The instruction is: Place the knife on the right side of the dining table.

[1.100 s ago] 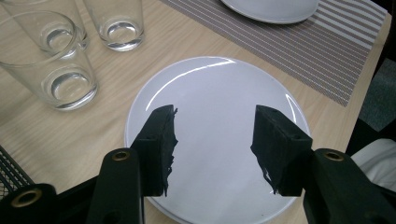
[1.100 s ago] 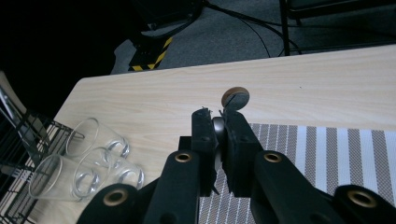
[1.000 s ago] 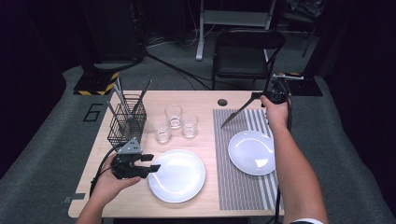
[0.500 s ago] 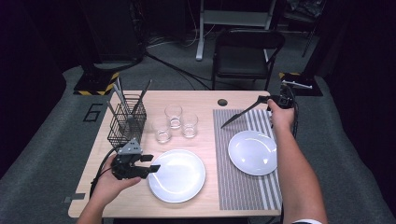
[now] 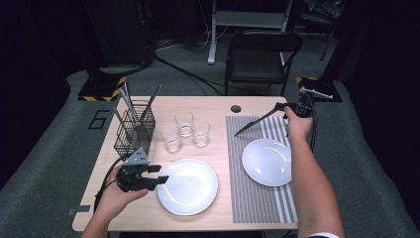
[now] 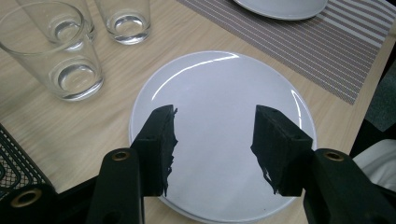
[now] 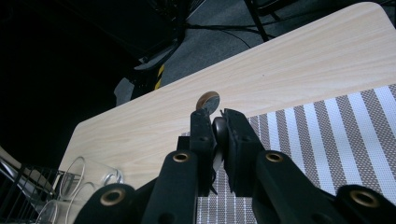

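Observation:
My right gripper is held above the far right of the table, shut on the end of a long dark utensil. The utensil slants left and down over the striped placemat. A white plate lies on that mat below it. My left gripper is open at the left rim of a second white plate, jaws spread above its surface with nothing between them.
Three clear glasses stand mid-table beyond the near plate. At the left is a black wire basket holding upright utensils. A round hole marks the tabletop's far edge. A black chair stands behind the table.
The right gripper has shifted a little right and nearer with the utensil, whose tip stays over the mat. The left gripper has not moved.

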### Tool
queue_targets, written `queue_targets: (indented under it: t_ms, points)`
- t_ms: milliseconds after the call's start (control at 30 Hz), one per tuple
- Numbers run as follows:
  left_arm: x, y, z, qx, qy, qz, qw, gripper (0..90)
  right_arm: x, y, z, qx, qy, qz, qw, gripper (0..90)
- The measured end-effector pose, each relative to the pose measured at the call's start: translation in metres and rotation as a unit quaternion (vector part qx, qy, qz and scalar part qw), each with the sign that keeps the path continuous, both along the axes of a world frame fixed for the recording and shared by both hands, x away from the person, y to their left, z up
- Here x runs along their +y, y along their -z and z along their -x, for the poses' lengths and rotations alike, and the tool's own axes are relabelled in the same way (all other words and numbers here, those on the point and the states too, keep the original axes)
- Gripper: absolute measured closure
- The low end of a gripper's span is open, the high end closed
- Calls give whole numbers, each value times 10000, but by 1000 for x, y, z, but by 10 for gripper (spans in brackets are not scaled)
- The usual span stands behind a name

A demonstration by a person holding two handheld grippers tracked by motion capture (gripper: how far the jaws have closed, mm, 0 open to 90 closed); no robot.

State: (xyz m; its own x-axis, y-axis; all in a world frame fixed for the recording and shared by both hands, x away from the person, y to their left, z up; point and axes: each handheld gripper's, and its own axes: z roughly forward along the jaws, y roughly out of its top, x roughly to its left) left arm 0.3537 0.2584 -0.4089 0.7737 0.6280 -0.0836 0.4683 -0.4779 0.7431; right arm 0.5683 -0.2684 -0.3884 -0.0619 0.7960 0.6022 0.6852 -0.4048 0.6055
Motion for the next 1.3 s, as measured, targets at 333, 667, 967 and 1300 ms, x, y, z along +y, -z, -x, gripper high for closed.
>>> queue_targets:
  t_ms: [333,667,967,1300]
  points:
    - [-2,3,-1,34,-1,-26,10000,486,-11,11,1,106,174,-131,9997,815]
    - [-2,6,-2,93,-33,-30,9999,486,-21,23,1,224,338,-280,9988,805]
    - [-1,7,-2,68,-51,-49,10000,486,-30,36,2,347,544,-448,9969,797]
    - [0,7,-3,101,-55,-59,9999,487,-38,51,2,515,760,-610,9939,787]
